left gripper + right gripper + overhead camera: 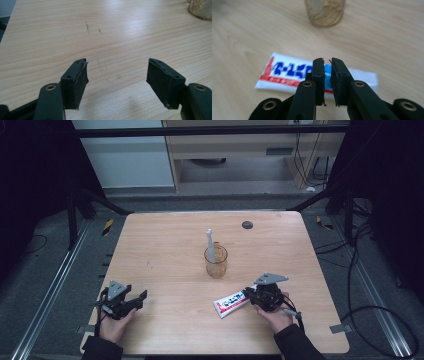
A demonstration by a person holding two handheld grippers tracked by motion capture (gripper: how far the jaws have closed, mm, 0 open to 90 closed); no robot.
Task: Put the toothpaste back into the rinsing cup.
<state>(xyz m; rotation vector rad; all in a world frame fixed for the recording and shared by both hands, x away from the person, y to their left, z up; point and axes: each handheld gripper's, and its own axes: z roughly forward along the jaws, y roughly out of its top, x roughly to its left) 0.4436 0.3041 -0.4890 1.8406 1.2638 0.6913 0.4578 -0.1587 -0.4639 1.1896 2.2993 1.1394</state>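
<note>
Right claw (pixel 327 65) is nearly closed, pads pinching the toothpaste tube (pixel 287 72) near its thick cap end. Only a thin slice of the tube is between the pads, close to their tips. In the high view the right claw (pixel 252 296) sits near the table's (pixel 165 235) near edge, right of centre, and the tube (pixel 229 304) sticks out from it to the left, low over the wood; can't tell if the flat tail is off the surface yet.

Left claw (pixel 117 75) is wide open, holding nothing, parked over bare wood by the near left corner (pixel 131 301).

The amber glass cup (pixel 216 261) stands mid-table, beyond the tube and well apart from it, with a white toothbrush (pixel 210 244) upright in it.

Risks as I see them:
- Grip is shallow and off-centre, so the tube can pivot or droop on the lift, maybe slip out.
- Soft tube: squeeze harder and it deforms or paste gets pushed toward the cap.
- If it goes into the cup, the long tail can clip the rim or the toothbrush and tip the cup.
</note>
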